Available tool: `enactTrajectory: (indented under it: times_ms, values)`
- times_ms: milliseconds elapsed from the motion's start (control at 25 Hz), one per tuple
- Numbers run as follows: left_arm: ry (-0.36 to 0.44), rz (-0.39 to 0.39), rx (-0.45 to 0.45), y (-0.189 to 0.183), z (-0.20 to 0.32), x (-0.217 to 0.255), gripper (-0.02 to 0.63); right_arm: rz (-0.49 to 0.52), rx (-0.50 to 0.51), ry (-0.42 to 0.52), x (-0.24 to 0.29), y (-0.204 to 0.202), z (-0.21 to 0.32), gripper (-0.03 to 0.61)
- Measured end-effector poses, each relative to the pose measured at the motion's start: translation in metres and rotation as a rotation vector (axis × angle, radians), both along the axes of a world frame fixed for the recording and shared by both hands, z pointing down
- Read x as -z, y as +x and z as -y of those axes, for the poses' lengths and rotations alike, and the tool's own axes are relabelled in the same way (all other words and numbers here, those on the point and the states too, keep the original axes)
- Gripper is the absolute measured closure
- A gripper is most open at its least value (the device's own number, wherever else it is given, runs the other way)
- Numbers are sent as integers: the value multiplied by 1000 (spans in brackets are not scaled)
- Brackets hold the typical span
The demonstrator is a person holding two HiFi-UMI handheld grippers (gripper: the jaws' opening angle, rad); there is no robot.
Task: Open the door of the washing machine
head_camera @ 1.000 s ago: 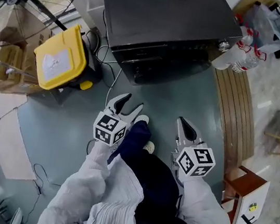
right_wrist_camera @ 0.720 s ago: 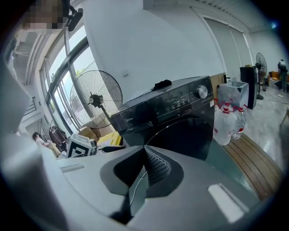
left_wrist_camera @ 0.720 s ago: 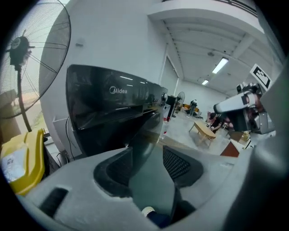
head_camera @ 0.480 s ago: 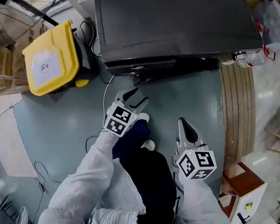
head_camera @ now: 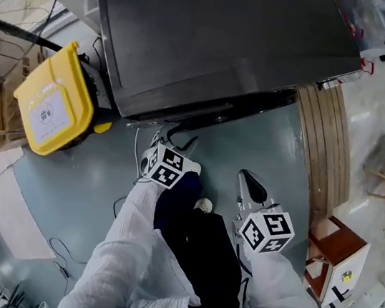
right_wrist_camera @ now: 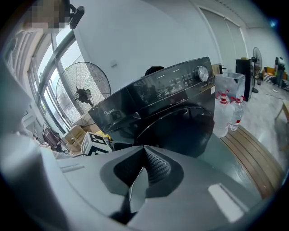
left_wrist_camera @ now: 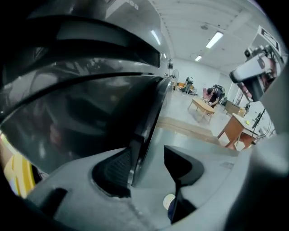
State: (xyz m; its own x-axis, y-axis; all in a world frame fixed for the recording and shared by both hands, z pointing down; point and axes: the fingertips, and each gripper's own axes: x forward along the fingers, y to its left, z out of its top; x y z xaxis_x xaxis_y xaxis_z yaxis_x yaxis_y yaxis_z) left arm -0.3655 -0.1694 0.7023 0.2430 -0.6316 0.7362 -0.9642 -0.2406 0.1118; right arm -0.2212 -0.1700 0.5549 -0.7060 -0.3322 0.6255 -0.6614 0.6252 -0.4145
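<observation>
Left gripper view: my left claw (left_wrist_camera: 148,159) has dropped onto the door edge (left_wrist_camera: 149,113), jaws just reopening wide astride it, nothing gripped yet.

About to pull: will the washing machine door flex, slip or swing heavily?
The door looks like a rigid, framed round panel, so it likely swings whole. Its glossy dark surface may be slippery. Its size suggests some weight.
</observation>
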Motion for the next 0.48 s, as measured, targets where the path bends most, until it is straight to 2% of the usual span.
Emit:
enactTrajectory:
  times_ms: [120,280,480]
  values:
    - [-16,-2,-8,0,7,-9,396,-18,-13,0,-2,4,4,571]
    - [-13,11,-1,1,15,-12,456,-23,-27,4,-1,5,7,571]
    - [-2,10,17,3,21,-12,465,-26,-32,4,-3,7,5,571]
